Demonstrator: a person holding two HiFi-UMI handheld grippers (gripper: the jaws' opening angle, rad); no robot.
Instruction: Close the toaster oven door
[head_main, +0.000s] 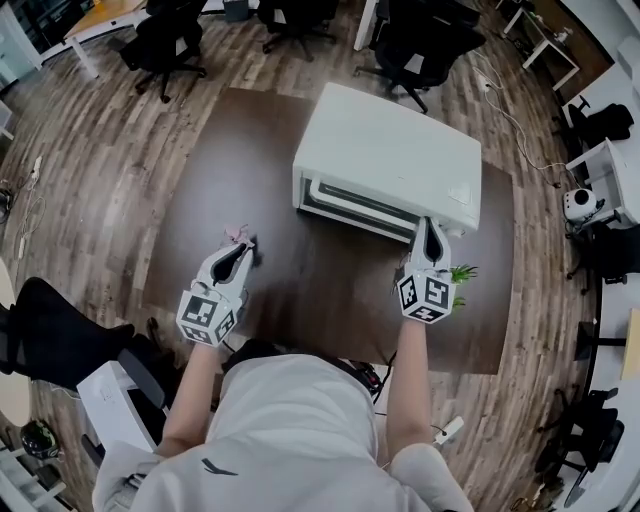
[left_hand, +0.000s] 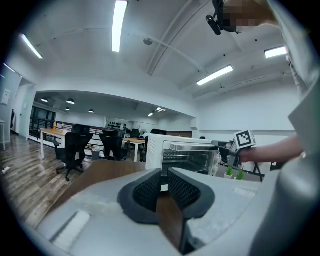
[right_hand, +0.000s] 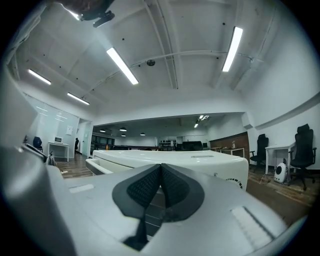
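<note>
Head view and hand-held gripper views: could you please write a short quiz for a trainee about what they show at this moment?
1. True or false: the left hand-held gripper touches the toaster oven.
2. What stands on the table right beside the right hand-held gripper?
A. a small green plant
B. a mug
C. a book
3. Fill in: in its own view, the right hand-held gripper's jaws stand ____ (together or apart).

Key: 1 false; 2 A; 3 together.
</note>
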